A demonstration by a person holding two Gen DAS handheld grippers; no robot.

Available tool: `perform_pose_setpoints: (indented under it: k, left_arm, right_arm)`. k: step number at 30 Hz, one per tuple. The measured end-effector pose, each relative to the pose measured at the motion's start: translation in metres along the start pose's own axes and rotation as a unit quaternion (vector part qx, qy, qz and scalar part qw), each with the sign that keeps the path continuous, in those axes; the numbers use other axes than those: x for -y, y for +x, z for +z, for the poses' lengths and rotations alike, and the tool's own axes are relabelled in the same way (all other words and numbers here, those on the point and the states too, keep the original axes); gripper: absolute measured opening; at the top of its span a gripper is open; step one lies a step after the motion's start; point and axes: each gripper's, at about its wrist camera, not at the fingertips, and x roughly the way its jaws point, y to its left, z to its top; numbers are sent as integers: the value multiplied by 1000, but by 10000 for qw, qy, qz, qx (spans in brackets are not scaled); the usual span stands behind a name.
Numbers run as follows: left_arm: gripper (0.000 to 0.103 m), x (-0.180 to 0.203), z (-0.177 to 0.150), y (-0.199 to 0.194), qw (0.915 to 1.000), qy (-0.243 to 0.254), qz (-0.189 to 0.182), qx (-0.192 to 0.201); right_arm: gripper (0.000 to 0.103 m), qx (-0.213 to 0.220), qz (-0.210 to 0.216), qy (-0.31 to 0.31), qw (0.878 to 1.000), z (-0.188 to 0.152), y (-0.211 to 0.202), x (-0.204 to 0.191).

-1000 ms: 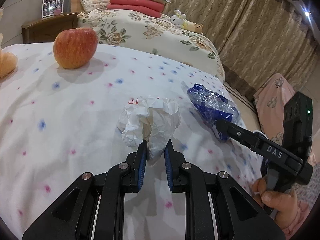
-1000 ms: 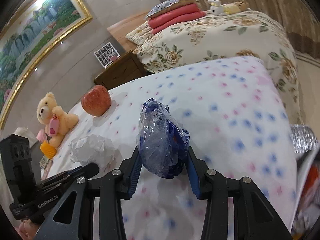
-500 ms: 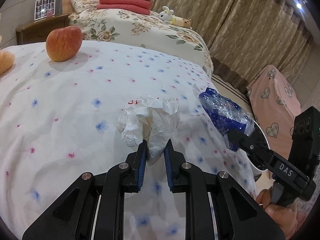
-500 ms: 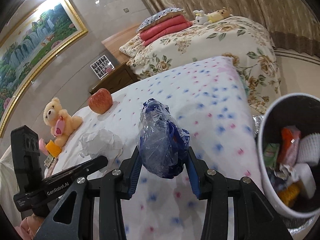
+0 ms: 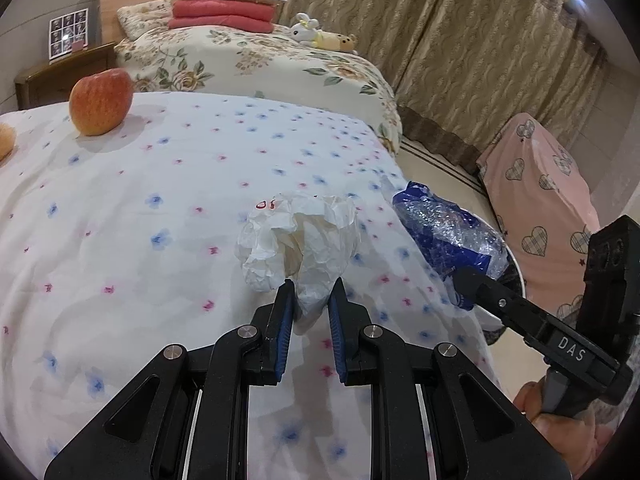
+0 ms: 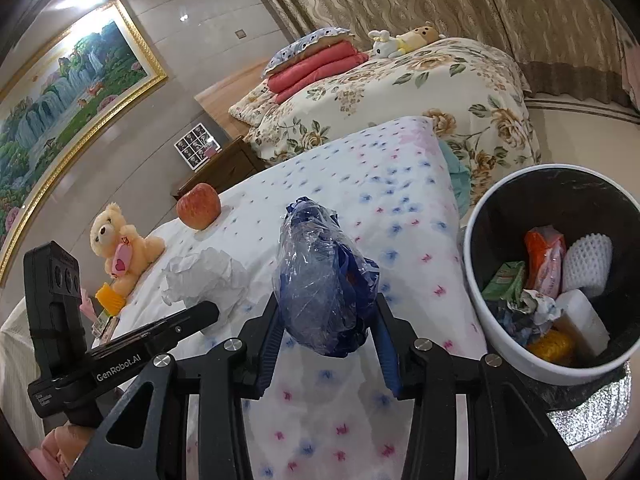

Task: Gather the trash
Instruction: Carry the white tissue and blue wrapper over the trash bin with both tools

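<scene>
Pinching white paper (image 5: 298,240) left and blue bag (image 6: 324,280) right, hand-held grippers (image 5: 310,308) (image 6: 326,340) flank bin (image 6: 476,240) — apple (image 6: 199,211) behind.

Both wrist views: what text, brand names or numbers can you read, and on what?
"DAS": on the arm of the right hand-held gripper, left wrist view.
"GenRobot.AI": on the arm of the left hand-held gripper, right wrist view; the smaller print below it is too small to read.
Red marks on the crumpled white paper ball: partly folded under, not readable.
Green carton in the white round trash bin: print too blurred.
</scene>
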Motion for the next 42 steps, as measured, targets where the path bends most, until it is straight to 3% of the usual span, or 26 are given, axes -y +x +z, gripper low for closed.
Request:
perform_pose_setpoints:
  k: [42]
  left_arm:
    - [16,65,-5,14,9968,609,-479,-198]
  right_arm:
    - [43,290,-420,410,9979,-10,-44,41]
